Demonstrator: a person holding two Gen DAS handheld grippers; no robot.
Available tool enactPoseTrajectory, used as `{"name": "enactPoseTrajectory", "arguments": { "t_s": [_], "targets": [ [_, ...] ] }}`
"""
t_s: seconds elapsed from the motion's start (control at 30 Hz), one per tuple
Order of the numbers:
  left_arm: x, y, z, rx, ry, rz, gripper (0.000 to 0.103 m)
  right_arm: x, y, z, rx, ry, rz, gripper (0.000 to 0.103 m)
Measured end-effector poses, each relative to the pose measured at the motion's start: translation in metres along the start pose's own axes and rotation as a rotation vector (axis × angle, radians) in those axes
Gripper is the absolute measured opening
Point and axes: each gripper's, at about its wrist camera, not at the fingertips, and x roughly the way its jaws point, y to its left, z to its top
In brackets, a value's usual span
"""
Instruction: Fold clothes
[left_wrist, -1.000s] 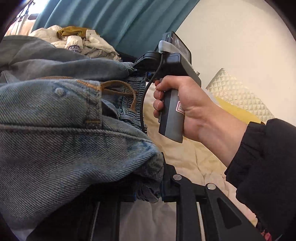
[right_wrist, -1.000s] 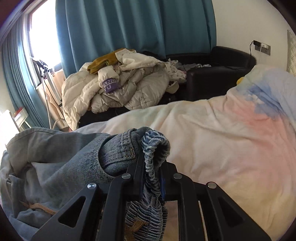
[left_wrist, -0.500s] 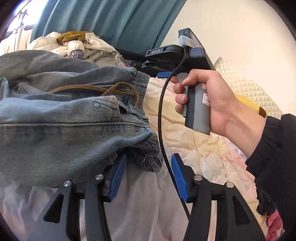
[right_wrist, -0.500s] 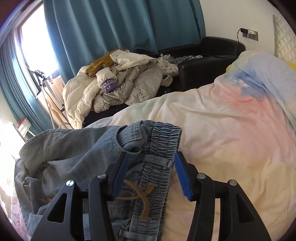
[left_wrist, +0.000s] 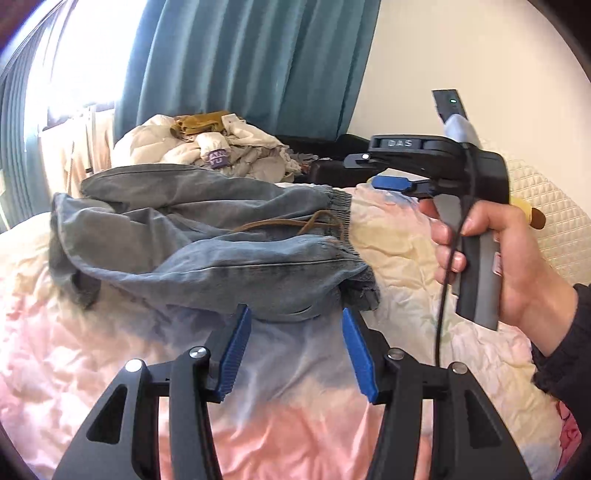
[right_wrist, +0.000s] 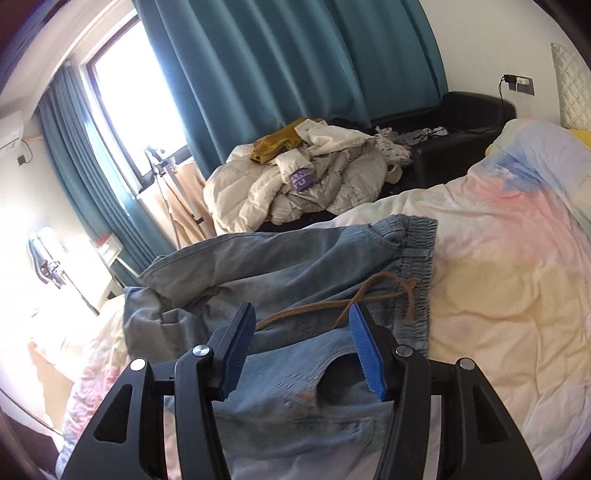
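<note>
Left gripper (left_wrist: 295, 347), right gripper (right_wrist: 301, 345) — fingers apart, seemingly empty.

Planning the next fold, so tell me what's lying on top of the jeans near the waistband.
A brown drawstring lies loose across the jeans beside the elastic waistband. Its far end is hidden behind the open right gripper.

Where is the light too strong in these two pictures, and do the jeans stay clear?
Left wrist view: the window at upper left is washed out. Right wrist view: glare whitens the window and the left edge; the jeans stay sharp, though edges bend.
</note>
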Motion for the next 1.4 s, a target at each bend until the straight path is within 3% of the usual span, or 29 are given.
{"name": "enactPoseTrajectory", "arguments": {
  "t_s": [0.17, 0.33, 0.47, 0.63, 0.8, 0.97, 1.1, 1.17, 1.4],
  "targets": [
    [-0.068, 0.047, -0.009, -0.019, -0.022, 0.061, 0.053, -0.033, 0.052, -0.039, -0.034, -0.025, 0.049, 0.055],
    [-0.101, 0.094, -0.016, -0.043, -0.049, 0.121, 0.053, -0.026, 0.089, -0.076, 0.034, 0.007, 0.111, 0.056],
    [-0.1, 0.129, -0.03, -0.103, -0.074, 0.152, 0.053, -0.002, 0.113, -0.1, 0.018, 0.006, 0.121, 0.061],
    [-0.087, 0.171, -0.049, -0.237, -0.088, 0.156, 0.053, 0.026, 0.152, -0.126, -0.178, -0.07, 0.087, 0.062],
    [-0.056, 0.197, -0.047, -0.274, -0.066, 0.17, 0.053, 0.059, 0.161, -0.12, -0.23, -0.105, 0.038, 0.062],
    [-0.023, 0.214, -0.049, -0.29, -0.028, 0.163, 0.053, 0.097, 0.146, -0.118, -0.198, -0.034, 0.012, 0.062],
    [-0.003, 0.225, -0.053, -0.333, 0.032, 0.148, 0.053, 0.132, 0.13, -0.138, -0.111, 0.145, -0.003, 0.062],
    [-0.005, 0.226, -0.053, -0.334, 0.025, 0.154, 0.053, 0.145, 0.121, -0.15, -0.074, 0.222, -0.011, 0.062],
    [-0.027, 0.218, -0.045, -0.315, -0.026, 0.182, 0.053, 0.135, 0.121, -0.161, -0.107, 0.21, -0.019, 0.062]
  ]
}}
